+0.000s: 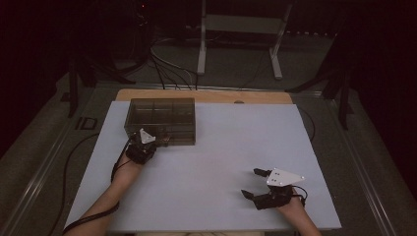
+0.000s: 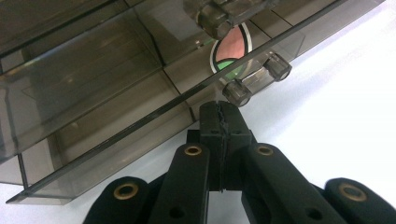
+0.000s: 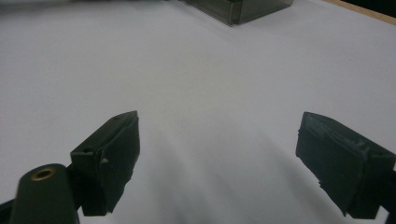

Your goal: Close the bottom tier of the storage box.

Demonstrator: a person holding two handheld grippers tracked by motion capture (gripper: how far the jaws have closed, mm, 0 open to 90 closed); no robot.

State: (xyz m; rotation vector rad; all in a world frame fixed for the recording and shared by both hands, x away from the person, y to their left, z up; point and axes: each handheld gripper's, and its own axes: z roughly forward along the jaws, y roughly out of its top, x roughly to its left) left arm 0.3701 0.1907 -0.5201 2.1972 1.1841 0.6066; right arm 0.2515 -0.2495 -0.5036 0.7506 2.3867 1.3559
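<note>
From the high view, the smoky box (image 1: 161,121) sits near the sheet's (image 1: 211,147) far-left corner, the left gripper (image 1: 156,142) at its front wall. The left gripper view shows the jaws pressed together on nothing, tips just below the latch (image 2: 256,78) — likely poised to work it. In the right gripper view the right gripper (image 3: 217,158) rests wide apart over bare sheet — waiting.

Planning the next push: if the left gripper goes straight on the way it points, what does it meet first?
Probably the latch on the front edge of the smoky clear compartment box; the shut left gripper sits just short of it, though contact is unclear.
</note>
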